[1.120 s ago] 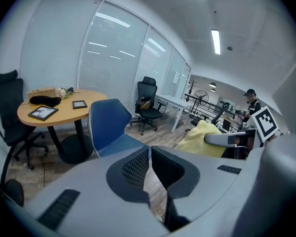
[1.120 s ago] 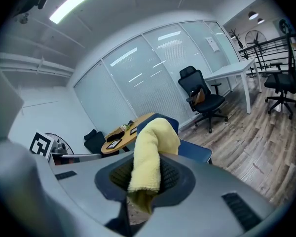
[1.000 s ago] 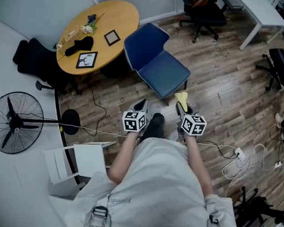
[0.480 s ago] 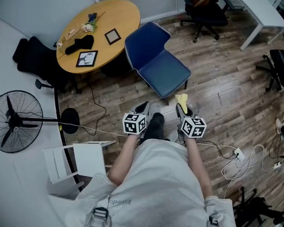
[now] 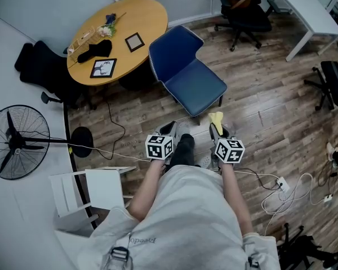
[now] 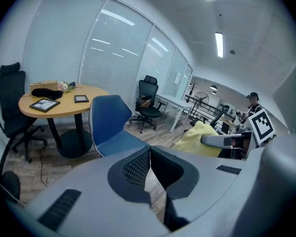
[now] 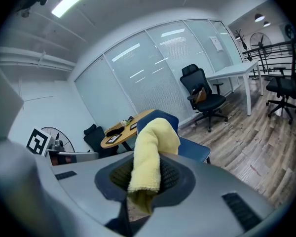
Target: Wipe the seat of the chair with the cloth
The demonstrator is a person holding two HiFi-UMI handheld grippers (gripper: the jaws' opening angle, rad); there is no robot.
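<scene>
My right gripper [image 7: 146,181] pinches the yellow cloth [image 7: 149,152], which stands up out of the jaws in a loose fold. My left gripper [image 6: 149,169] is pressed together on nothing. The blue chair [image 5: 183,66] stands just ahead of me, its seat [image 5: 197,86] bare and well apart from both grippers, so I judge the wiping has not begun.

To do this well, I'd bring the cloth forward and down so the free fold meets the seat first, not the jaw tips. Then I'd press it flat and sweep from the backrest [image 5: 172,52] toward the front edge in overlapping passes. My left gripper could steady the backrest if the chair slides.

The jaws hide how much cloth is inside them. In the right gripper view the cloth covers much of the seat. I cannot make out any dirt on it.
</scene>
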